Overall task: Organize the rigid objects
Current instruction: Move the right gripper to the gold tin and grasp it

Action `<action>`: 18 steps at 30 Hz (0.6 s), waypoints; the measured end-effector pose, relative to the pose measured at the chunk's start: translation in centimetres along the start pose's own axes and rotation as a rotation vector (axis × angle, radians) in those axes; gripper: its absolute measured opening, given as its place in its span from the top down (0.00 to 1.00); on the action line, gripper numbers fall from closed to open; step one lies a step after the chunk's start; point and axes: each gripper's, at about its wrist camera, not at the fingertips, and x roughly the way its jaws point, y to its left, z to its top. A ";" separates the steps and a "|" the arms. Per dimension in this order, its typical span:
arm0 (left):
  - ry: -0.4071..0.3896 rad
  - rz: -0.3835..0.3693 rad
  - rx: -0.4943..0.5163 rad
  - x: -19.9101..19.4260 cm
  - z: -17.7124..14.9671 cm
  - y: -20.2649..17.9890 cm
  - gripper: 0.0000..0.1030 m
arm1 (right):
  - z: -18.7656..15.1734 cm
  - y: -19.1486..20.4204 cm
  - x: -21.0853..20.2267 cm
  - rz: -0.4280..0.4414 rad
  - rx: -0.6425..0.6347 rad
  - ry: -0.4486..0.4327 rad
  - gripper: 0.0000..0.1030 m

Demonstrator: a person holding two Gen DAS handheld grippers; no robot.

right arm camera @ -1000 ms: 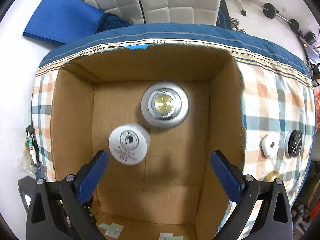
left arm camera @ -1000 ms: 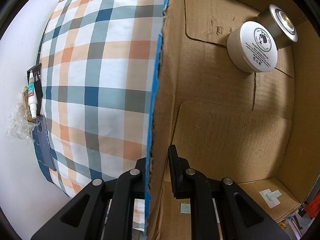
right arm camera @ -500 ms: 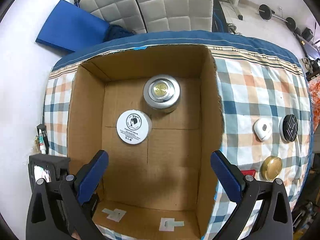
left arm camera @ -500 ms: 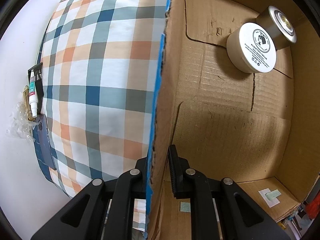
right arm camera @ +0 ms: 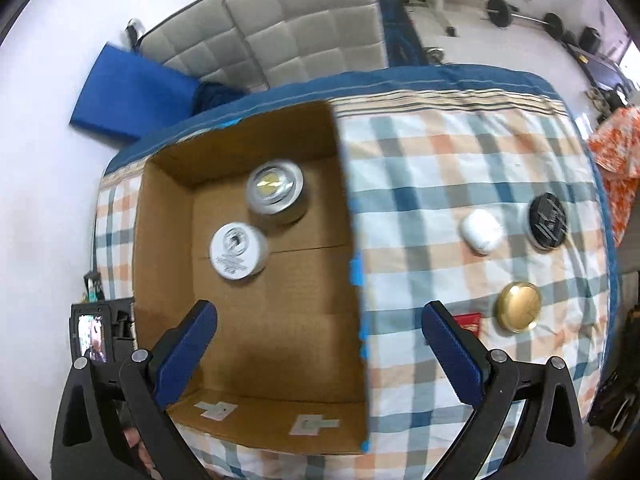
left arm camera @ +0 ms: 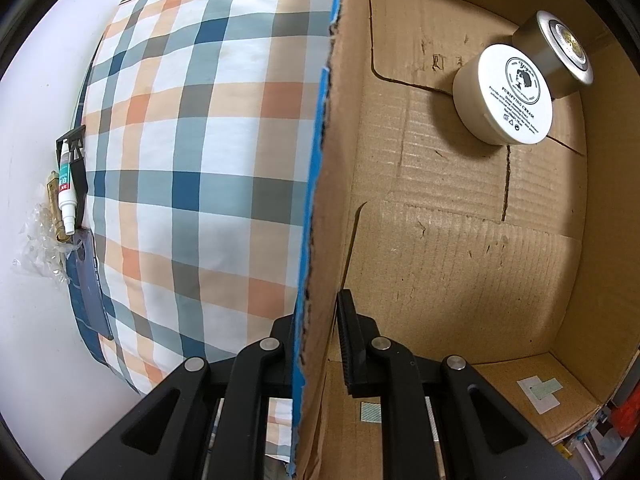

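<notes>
**Box Wall Clamped; Two Jars Stowed, Three Items Outside**

Cardboard box [right arm camera: 280, 320] was placed open-topped on a surface covered by a plaid cloth [right arm camera: 460, 184]. The left tool [left arm camera: 320, 332] was closed on the box's side wall [left arm camera: 324, 200], with one finger outside the wall and the ribbed pad [left arm camera: 348, 344] of the other pressed against the inner face. The right tool [right arm camera: 320, 344] was held above the box with its blue pads [right arm camera: 188, 344] spread wide; nothing was gripped between them.

Two task items were located on the box floor:
- A white cream jar [right arm camera: 237, 251], upright, lid printed with black text.
- A silver jar [right arm camera: 276, 193] with a gold centre on its lid, just beside the white jar, toward the far wall.

Three items were located on the cloth outside the box, beyond its blue-edged wall:
- A white case [right arm camera: 480, 232].
- A black round jar [right arm camera: 547, 220], near the white case.
- A gold round tin [right arm camera: 518, 307], nearer the right tool.

A small bottle [left arm camera: 66, 192] was seen at the cloth's edge in the left wrist view.
</notes>
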 end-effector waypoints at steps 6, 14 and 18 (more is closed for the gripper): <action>0.000 -0.002 -0.002 0.1 -0.1 0.0 0.89 | -0.3 -5.6 -0.8 -0.032 0.126 -0.023 0.00; 0.000 -0.002 -0.004 0.2 -0.1 0.1 0.89 | -1.9 -17.4 2.3 -0.171 0.423 -0.030 0.00; 0.001 0.003 -0.001 0.2 0.0 0.0 0.89 | -3.0 -22.3 5.9 -0.196 0.560 0.027 0.00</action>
